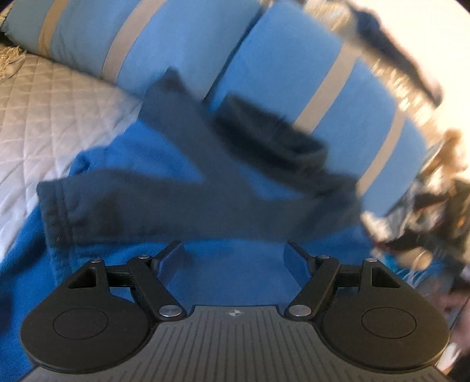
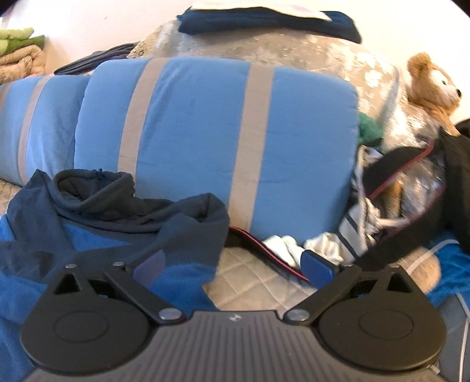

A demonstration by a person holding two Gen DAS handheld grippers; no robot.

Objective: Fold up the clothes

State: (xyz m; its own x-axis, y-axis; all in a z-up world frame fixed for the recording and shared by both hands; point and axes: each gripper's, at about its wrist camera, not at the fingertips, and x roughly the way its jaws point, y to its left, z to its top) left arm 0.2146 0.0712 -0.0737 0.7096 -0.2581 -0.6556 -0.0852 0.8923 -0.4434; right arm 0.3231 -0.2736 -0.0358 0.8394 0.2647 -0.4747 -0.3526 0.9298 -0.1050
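Note:
A bright blue top with navy sleeves and a navy hood [image 1: 264, 138] lies spread on the bed. In the left wrist view a navy sleeve [image 1: 132, 202] lies folded across the blue body [image 1: 229, 264], its cuff at the left. My left gripper [image 1: 233, 249] hovers over the blue body, open, with nothing between its fingers. In the right wrist view the same top [image 2: 88, 205] lies at the lower left, its hood bunched against a pillow. My right gripper [image 2: 233, 261] is open over the top's right edge and holds nothing.
Two blue pillows with grey stripes [image 2: 205, 132] stand behind the top. A quilted pale bedspread [image 1: 44, 117] covers the bed. A heap of clothes and a dark bag [image 2: 396, 191] lie at the right, under a teddy bear [image 2: 431, 85]. Folded dark cloth [image 2: 264, 20] rests on top at the back.

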